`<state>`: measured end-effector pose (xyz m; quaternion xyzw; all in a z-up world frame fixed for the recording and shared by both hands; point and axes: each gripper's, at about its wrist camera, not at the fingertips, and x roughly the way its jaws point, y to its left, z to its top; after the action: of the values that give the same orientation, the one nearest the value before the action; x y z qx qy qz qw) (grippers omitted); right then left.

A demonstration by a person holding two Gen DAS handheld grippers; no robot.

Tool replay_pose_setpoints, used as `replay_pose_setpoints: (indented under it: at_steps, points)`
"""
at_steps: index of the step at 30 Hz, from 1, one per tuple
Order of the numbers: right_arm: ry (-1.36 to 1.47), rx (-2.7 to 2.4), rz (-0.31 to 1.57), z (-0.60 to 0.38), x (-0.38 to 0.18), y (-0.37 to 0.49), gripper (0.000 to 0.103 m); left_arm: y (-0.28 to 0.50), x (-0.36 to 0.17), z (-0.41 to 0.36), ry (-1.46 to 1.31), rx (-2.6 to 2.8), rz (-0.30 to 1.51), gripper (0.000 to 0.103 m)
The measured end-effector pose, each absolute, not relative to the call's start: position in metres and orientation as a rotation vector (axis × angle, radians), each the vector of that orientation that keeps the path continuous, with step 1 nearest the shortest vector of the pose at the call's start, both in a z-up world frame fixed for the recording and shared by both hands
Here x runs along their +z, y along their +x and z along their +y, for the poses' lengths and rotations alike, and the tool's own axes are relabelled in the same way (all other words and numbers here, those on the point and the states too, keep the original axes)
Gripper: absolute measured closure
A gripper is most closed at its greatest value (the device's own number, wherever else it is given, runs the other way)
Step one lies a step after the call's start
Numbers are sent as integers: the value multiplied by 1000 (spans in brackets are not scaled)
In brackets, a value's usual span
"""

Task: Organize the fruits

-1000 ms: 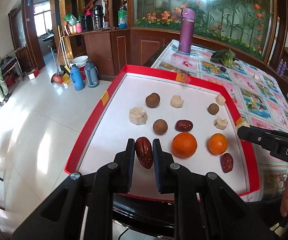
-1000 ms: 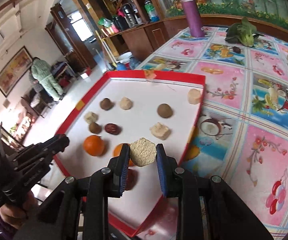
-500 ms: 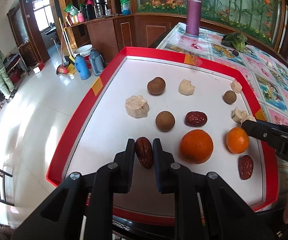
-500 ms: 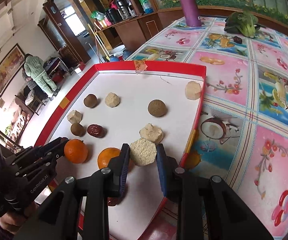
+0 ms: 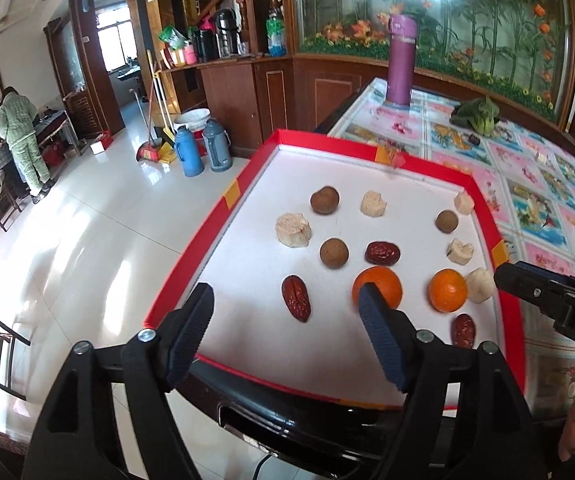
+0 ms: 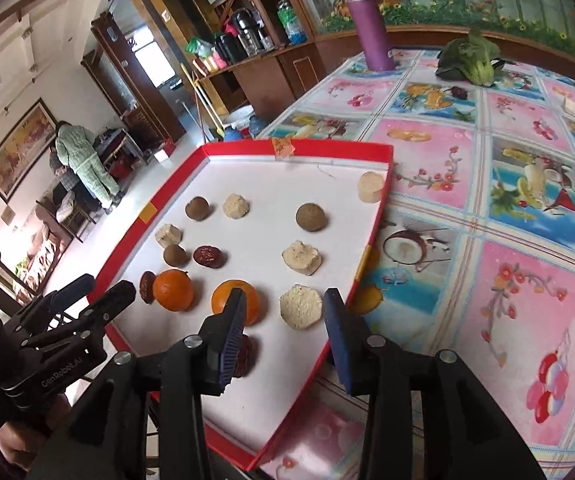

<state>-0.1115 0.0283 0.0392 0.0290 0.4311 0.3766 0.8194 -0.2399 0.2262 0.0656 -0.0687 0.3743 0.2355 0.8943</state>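
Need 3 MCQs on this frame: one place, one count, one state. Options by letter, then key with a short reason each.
1. Where does the purple bottle stand?
A. on the patterned tablecloth beyond the tray
B. inside the red-rimmed tray
C. on the floor

2. How many oranges lie in the tray?
A. one
B. two
C. four

3. What state is the left gripper in?
A. shut on a red date
B. shut on an orange
C. open, holding nothing

Key:
1 A: the bottle stands on the tablecloth past the tray's far rim.
2 B: one orange and a second orange sit side by side near the front; no others show.
3 C: its jaws are spread wide, and the red date lies free on the tray between them.
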Motion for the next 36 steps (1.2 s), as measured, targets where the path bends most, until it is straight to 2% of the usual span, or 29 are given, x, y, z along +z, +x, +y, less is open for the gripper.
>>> replay_pose_setpoints:
  at_steps: [4,6,10,12,15,36]
  points:
    - [66,784,821,9,62,-130,63,-259,93,210,-150,518,686,15]
    - [60,780,755,1,76,-146,57,-269,108,200,-133,555,642,1]
    - [42,770,604,-16,106,-186,43,-291,136,180,-95,612,568,0]
    - [34,768,538,-25,120,-206,33,-304,146,171,-83,632,549,0]
    - [39,770,457,-38,138,-234,25,-318,156,158,-78,643,544,0]
    - [111,731,251,-98,185,-312,20,-401,221,85,19,636,298,0]
